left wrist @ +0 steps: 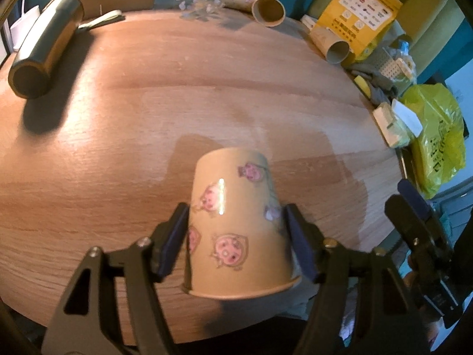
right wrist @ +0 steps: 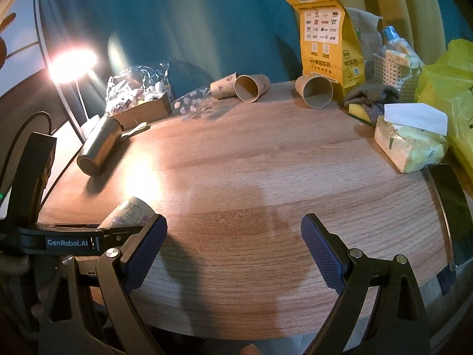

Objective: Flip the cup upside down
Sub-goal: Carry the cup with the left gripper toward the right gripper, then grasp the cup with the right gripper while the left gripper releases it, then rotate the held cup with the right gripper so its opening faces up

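Note:
A tan paper cup with pink pig prints [left wrist: 233,224] is between the fingers of my left gripper [left wrist: 236,233], which is shut on it. The cup's closed base points away from the camera and its rim is nearest the lens, just above the wooden table [left wrist: 177,88]. In the right wrist view the same cup [right wrist: 130,213] shows at the lower left, held by the left gripper's black body. My right gripper [right wrist: 233,245] is open and empty over the near part of the table [right wrist: 266,162]. It also shows in the left wrist view [left wrist: 414,207] at the right edge.
A metal tumbler [right wrist: 99,148] lies on its side at the left. Several paper cups [right wrist: 251,87] lie at the back, next to a yellow paper bag [right wrist: 325,35]. A cardboard box [right wrist: 142,109], a tissue pack [right wrist: 411,139], a white basket [right wrist: 396,74] and a yellow plastic bag [right wrist: 449,94] line the edges.

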Demonstrator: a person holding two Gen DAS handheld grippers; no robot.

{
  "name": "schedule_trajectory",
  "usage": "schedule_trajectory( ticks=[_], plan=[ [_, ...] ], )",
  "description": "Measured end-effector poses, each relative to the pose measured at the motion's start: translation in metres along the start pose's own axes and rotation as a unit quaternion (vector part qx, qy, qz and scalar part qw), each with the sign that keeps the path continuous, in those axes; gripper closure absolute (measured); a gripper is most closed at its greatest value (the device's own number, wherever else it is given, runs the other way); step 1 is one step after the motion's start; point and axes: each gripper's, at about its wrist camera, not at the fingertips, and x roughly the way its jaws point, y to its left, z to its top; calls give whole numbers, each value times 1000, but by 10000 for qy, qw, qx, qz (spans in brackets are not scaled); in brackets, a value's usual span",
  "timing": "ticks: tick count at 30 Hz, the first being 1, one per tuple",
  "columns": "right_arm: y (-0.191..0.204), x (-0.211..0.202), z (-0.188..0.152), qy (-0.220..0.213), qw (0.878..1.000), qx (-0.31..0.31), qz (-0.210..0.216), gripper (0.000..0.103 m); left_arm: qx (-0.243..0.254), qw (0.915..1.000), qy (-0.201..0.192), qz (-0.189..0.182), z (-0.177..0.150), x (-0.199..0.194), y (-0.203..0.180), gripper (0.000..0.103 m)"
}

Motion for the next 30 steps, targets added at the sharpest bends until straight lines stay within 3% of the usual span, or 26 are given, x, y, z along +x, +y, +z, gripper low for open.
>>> schedule_trajectory(
  ticks=[7, 11, 16, 21, 25, 30],
  plan=[
    [5, -2, 4, -34, 9999, -103, -49, 9, 120, 9995, -282, 39, 3, -22, 1, 18],
    [17, 7, 10, 175, 9993, -220, 230, 9, 138, 9983, -564, 96, -4, -45, 14, 18],
    [41, 41, 23, 959, 9917, -263, 812, 9, -89, 9961, -852, 234, -17, -60, 47, 18],
    [60, 81, 39, 1787, 9803, -451, 707, 10, -300, 9943, -972, 305, -24, -61, 81, 18],
    [74, 104, 50, 2304, 9688, -733, 550, 11, -515, 9944, -917, 146, -24, -57, 105, 18],
    [84, 130, 50, 3008, 9472, -1029, 422, 36, -704, 9937, -867, -16, -24, -50, 120, 18]
  ],
)
